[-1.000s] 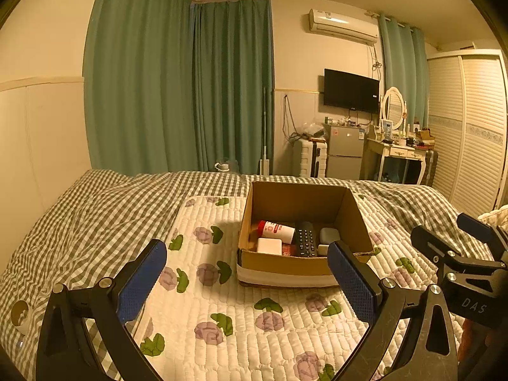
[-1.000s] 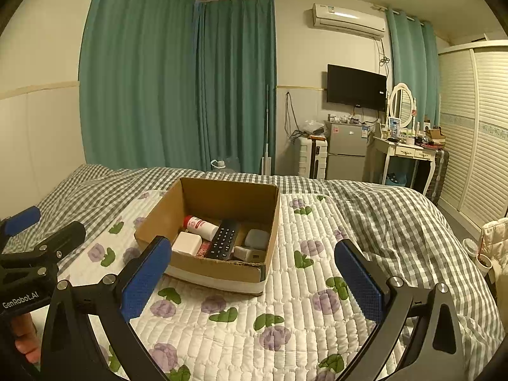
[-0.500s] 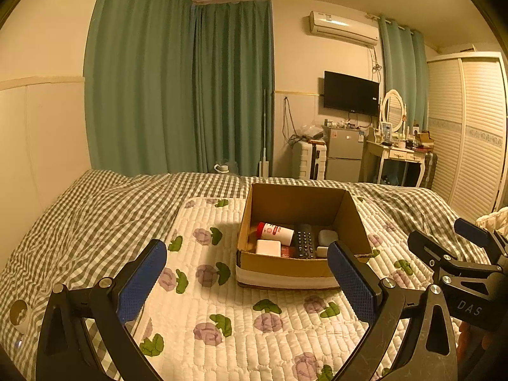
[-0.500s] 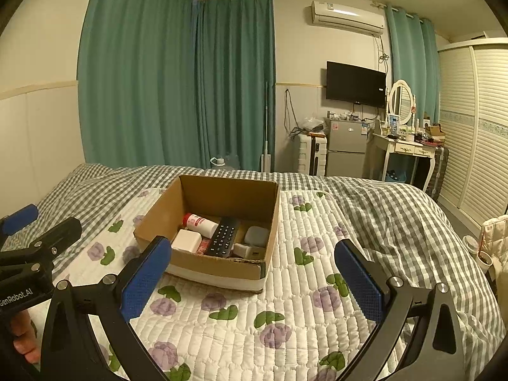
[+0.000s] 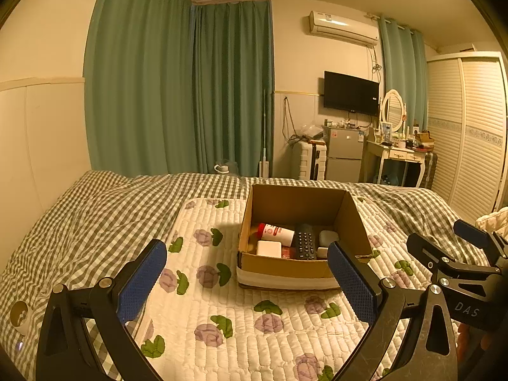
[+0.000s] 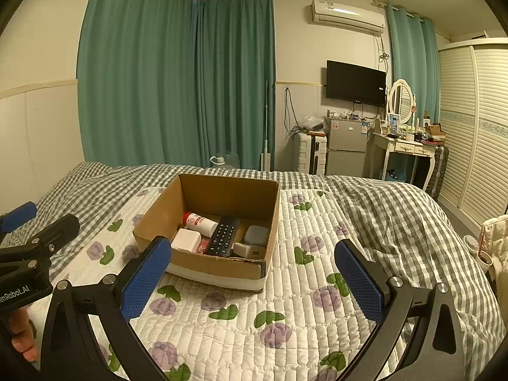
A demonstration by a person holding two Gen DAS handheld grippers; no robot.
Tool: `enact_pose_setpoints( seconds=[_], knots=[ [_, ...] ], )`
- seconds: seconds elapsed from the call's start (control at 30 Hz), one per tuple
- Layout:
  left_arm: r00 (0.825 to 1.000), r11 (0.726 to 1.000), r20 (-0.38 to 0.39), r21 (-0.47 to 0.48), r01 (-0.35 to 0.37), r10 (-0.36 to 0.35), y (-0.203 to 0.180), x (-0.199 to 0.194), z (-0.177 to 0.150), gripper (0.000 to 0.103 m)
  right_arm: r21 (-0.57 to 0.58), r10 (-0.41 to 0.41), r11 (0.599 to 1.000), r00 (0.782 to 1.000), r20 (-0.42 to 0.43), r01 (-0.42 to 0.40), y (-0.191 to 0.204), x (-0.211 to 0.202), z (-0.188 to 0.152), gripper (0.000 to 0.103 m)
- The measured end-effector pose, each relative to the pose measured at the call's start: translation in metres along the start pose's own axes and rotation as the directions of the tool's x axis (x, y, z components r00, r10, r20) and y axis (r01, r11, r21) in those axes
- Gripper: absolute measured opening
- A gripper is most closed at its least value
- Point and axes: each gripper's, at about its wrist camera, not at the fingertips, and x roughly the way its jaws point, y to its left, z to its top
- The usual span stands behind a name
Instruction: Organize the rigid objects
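Both grippers hover above the bed, apart from the box, jaws spread wide, nothing between the blue pads: left gripper (image 5: pixel 246 281), right gripper (image 6: pixel 252 281). Cardboard box (image 6: pixel 219 265) sits open on the floral quilted mat (image 6: pixel 285 320), which lies over the checked bedspread (image 5: pixel 95 209). Inside, lying flat: white bottle with red cap (image 6: pixel 199 222), black remote (image 6: pixel 223 236), white square block (image 6: pixel 186 240), grey rounded case (image 6: pixel 256 235), a white charger-like piece (image 6: pixel 247 250) against the near wall. A small red item (image 6: pixel 203 247) shows between block and remote, mostly hidden, not identifiable. Near wall of the box cuts off the lower ends of the contents. Left view: right finger pad overlaps the box's near right corner. Fingertips of the person's left hand (image 6: pixel 22 339) show at the edge, rest out of frame
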Motion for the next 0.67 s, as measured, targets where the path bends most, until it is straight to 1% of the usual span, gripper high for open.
enact_pose_setpoints(
  seconds=[0.47, 0.57, 0.67],
  knots=[
    [1.0, 1.0, -0.002, 0.001, -0.003, 0.003, -0.0007, 0.0002, -0.0021, 0.103, 0.002, 0.001, 1.0, 1.0, -0.008, -0.001, -0.0006, 0.0016, -0.002, 0.103],
    [1.0, 1.0, -0.006, 0.013, 0.005, -0.005, -0.0023, 0.0001, -0.0037, 0.103, 0.002, 0.001, 1.0, 1.0, -0.009, -0.001, -0.0007, 0.0016, -0.002, 0.103],
    [1.0, 1.0, -0.006, 0.017, -0.002, 0.002, -0.0038, 0.0003, -0.0056, 0.103, 0.006, 0.002, 1.0, 1.0, -0.015, -0.002, -0.0006, 0.0041, -0.0037, 0.103]
  ],
)
